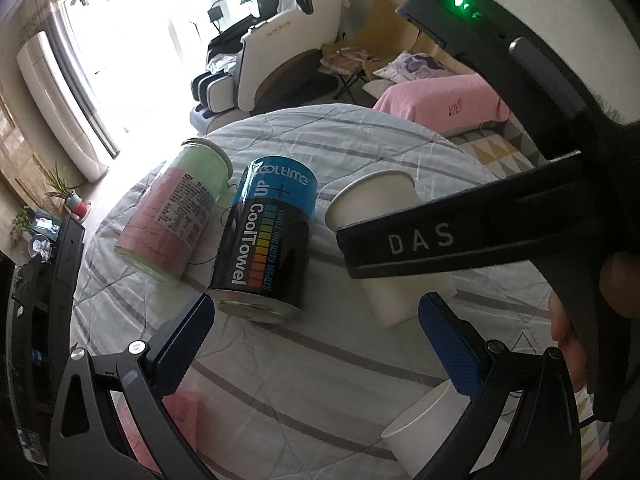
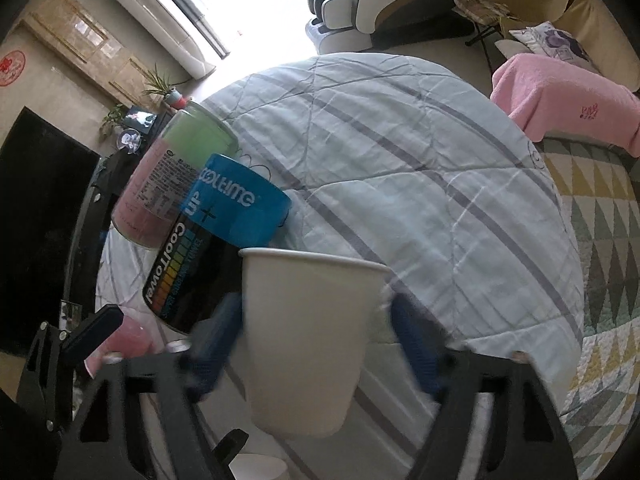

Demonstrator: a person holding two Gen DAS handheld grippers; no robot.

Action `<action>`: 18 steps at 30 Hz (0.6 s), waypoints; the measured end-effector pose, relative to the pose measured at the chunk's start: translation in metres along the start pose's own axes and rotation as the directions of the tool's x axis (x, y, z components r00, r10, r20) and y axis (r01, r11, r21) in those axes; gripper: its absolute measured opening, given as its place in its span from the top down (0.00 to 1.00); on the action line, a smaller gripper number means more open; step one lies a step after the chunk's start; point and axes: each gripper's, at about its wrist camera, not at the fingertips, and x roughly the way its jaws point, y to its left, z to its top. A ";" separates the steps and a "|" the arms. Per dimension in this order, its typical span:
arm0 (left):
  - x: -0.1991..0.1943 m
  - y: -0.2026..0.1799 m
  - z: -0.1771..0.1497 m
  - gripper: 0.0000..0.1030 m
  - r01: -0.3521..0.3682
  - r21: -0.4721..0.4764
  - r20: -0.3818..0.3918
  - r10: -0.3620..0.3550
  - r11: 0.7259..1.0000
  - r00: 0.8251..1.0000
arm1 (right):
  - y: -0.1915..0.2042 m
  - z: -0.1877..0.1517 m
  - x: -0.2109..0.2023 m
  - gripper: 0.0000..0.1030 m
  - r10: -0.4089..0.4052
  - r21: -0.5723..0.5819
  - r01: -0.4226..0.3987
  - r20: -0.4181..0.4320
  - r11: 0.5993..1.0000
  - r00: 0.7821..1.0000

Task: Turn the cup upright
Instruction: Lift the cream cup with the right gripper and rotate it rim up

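A white paper cup [image 2: 304, 340] stands upright, mouth up, between the blue pads of my right gripper [image 2: 316, 344]. The pads look blurred and stand a little off the cup's sides, so the gripper appears open. The same cup [image 1: 380, 216] shows in the left wrist view, partly hidden behind the right gripper's black finger [image 1: 420, 240]. My left gripper [image 1: 316, 332] is open and empty, low over the cloth in front of the blue can. A second white paper cup [image 1: 424, 436] sits near the left gripper's right finger.
A blue and black CoolTowel can [image 1: 268, 236] and a pink and green can [image 1: 176, 208] stand on the round table with a striped cloth [image 2: 400, 160]. A pink cup [image 2: 120, 344] is at the left. A pink-covered bench [image 2: 560, 100] and a massage chair [image 1: 280, 48] are beyond.
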 end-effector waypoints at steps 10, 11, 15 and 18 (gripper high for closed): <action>0.013 -0.007 0.002 0.00 0.001 -0.006 -0.023 -0.001 1.000 1.000 | 0.005 -0.009 -0.035 0.34 -0.012 -0.072 0.025 0.185 0.997 0.983; 0.015 -0.007 0.004 0.00 0.002 -0.005 -0.022 -0.002 1.000 1.000 | 0.006 -0.010 -0.038 0.34 -0.015 -0.085 0.034 0.208 0.996 0.978; 0.023 -0.008 0.004 0.00 -0.024 -0.014 -0.035 0.023 1.000 0.999 | 0.009 -0.019 -0.042 0.34 -0.034 -0.114 0.064 0.249 0.991 0.968; 0.025 -0.006 0.003 0.00 -0.024 -0.024 -0.040 0.023 0.999 0.999 | 0.014 -0.025 -0.043 0.33 -0.054 -0.136 0.094 0.271 0.986 0.961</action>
